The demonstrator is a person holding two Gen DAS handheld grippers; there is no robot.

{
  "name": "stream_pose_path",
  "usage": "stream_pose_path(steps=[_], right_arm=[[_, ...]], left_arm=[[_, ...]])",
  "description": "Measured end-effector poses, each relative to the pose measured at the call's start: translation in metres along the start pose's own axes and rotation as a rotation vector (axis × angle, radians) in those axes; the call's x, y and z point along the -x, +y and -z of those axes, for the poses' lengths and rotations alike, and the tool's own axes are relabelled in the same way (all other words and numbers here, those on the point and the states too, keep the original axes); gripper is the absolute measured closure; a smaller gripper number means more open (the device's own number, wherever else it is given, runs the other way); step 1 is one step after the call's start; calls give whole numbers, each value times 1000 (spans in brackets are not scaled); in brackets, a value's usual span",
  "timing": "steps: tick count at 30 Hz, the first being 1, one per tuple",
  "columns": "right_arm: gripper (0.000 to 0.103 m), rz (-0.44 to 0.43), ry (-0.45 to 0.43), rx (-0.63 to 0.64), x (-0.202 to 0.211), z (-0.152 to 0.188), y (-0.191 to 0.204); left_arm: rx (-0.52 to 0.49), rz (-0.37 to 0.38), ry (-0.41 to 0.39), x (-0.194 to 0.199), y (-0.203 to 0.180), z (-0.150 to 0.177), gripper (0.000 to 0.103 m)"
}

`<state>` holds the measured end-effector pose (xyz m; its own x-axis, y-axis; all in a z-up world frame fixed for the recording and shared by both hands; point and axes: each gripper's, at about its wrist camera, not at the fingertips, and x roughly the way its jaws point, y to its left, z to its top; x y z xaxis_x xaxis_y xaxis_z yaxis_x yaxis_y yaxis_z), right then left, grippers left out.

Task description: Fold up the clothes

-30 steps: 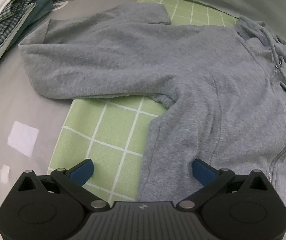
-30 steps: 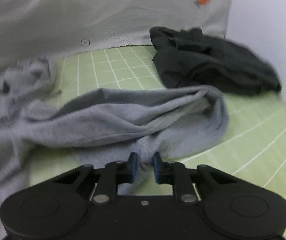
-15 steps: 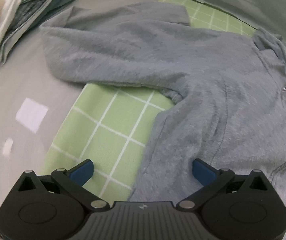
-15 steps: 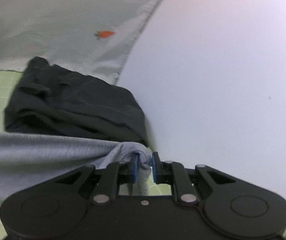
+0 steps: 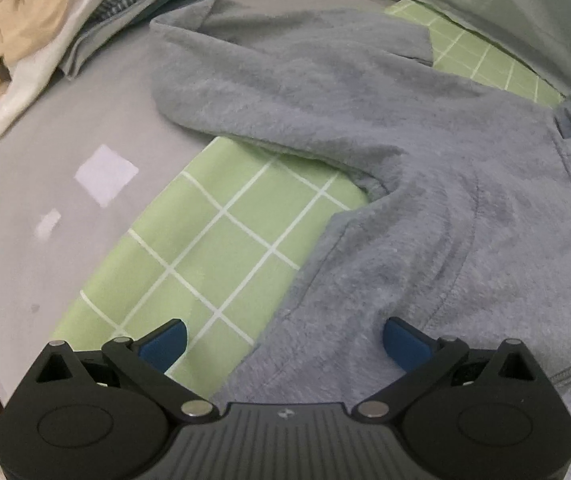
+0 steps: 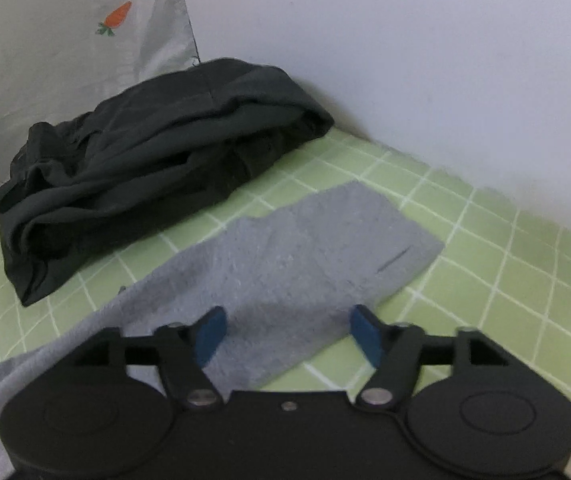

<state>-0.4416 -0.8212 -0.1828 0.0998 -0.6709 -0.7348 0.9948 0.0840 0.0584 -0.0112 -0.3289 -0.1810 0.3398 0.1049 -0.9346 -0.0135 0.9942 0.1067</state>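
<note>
**Sleeve lies just ahead of the right gripper**

The grey hoodie [image 5: 425, 184] is spread on the green checked mat [image 5: 221, 248]. Its right sleeve [image 6: 305, 256] lies flat, with its long axis running away toward the upper right and its cuff farthest. The right gripper [image 6: 288, 336] is wide, holds nothing, and is nearest to it. The left gripper [image 5: 283, 346] is also wide, over the hoodie's side edge.

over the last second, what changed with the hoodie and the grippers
The right gripper pulled the grey hoodie's sleeve outward, then opened and let it go; it now lies flat on the green mat. The left gripper stayed open over the hoodie. The black garment did not move.
</note>
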Motion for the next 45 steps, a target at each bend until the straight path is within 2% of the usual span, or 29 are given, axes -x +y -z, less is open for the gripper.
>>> stream_pose_path(steps=[5, 8, 10, 11, 12, 14, 17, 21, 25, 26, 27, 28, 30, 33, 37, 39, 44, 45], right_arm=[[8, 27, -12, 11, -9, 1, 9], [7, 36, -24, 20, -9, 3, 12], [13, 38, -37, 25, -8, 4, 12], [30, 42, -46, 35, -6, 3, 11], [54, 46, -56, 44, -4, 1, 10], [84, 66, -62, 72, -4, -1, 9], [91, 105, -63, 121, -7, -4, 7], [92, 157, -65, 185, -10, -8, 4], [91, 209, -66, 250, -14, -12, 1], [86, 222, -67, 266, -15, -13, 0], [72, 235, -67, 282, -15, -14, 0], [64, 234, -65, 287, -14, -15, 0], [37, 178, -55, 250, -1, -15, 1], [18, 40, -43, 218, 28, 3, 11], [18, -124, 14, 274, 68, 48, 51], [18, -223, 59, 280, 91, 75, 75], [18, -535, 193, 315, 147, 135, 139], [18, -594, 218, 323, 155, 144, 147]], left_arm=[[-71, -92, -31, 6, -17, -2, 0], [-107, -133, -49, 7, -25, -3, 0], [-115, -148, -55, 8, -27, -4, 0], [-113, -152, -56, 8, -27, -4, 0], [-110, -155, -57, 9, -27, -4, 0], [-99, -153, -58, 11, -26, -2, 0], [-79, -139, -56, 12, -23, 0, 0], [-55, -76, -40, 10, -14, -1, 0], [-26, 37, -9, 8, 3, 4, 0], [-19, 58, -8, 9, 7, 6, 0], [-12, 75, -13, 10, 12, 8, 0], [-6, 92, -17, 12, 17, 10, 0], [-17, 111, -36, 18, 26, 16, 0], [-62, 123, -82, 33, 43, 28, 0], [-132, 125, -104, 42, 68, 45, 0], [-168, 143, -79, 40, 79, 53, 0], [-253, 227, -26, 31, 89, 72, 3], [-276, 241, -27, 30, 89, 74, 8]])
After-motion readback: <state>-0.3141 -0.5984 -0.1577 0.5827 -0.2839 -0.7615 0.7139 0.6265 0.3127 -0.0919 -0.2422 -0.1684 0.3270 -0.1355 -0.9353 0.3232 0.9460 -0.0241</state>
